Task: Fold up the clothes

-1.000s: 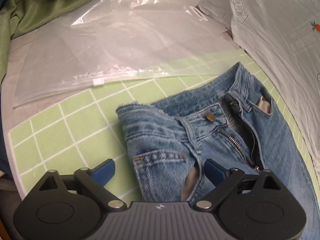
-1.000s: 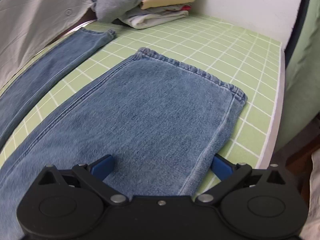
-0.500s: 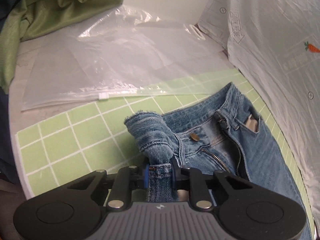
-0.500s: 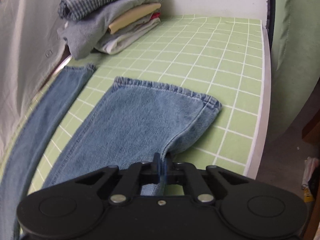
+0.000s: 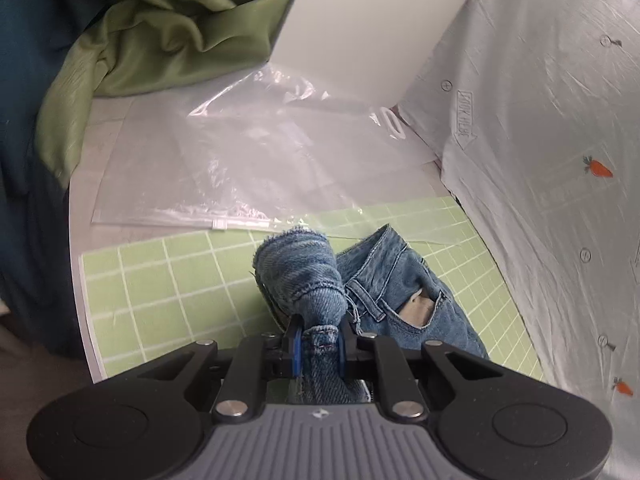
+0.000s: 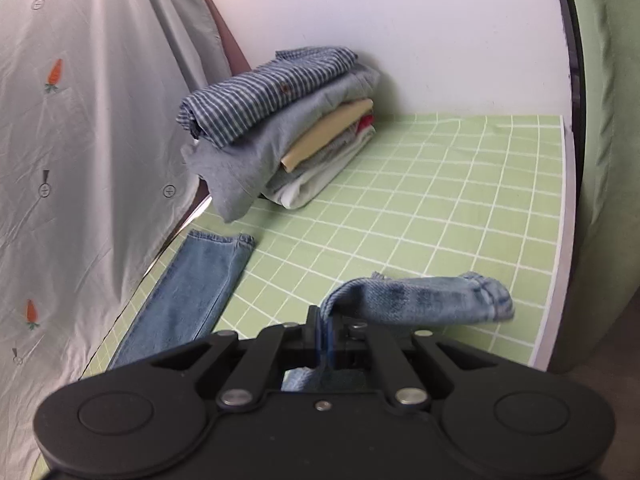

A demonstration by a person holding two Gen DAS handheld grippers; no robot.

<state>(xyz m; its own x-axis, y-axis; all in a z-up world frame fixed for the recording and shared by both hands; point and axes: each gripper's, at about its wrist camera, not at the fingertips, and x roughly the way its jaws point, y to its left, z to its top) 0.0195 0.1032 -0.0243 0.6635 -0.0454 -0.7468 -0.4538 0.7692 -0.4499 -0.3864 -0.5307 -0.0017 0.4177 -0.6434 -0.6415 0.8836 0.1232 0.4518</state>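
Left gripper [image 5: 318, 346] clamps the jeans [image 5: 404, 300] waistband, right gripper [image 6: 326, 330] one hem (lengthwise fold barely begun); folded stack [image 6: 280, 128] waits.

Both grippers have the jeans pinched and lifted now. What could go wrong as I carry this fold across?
1. The right gripper pinches only a thin edge of the near leg's hem; the denim's weight might pull it free.
2. The left gripper clamps a thick bunch of waistband, so the fold may land creased.
3. The far leg lies against the hanging carrot-print cloth; bringing the fold over could snag that cloth.
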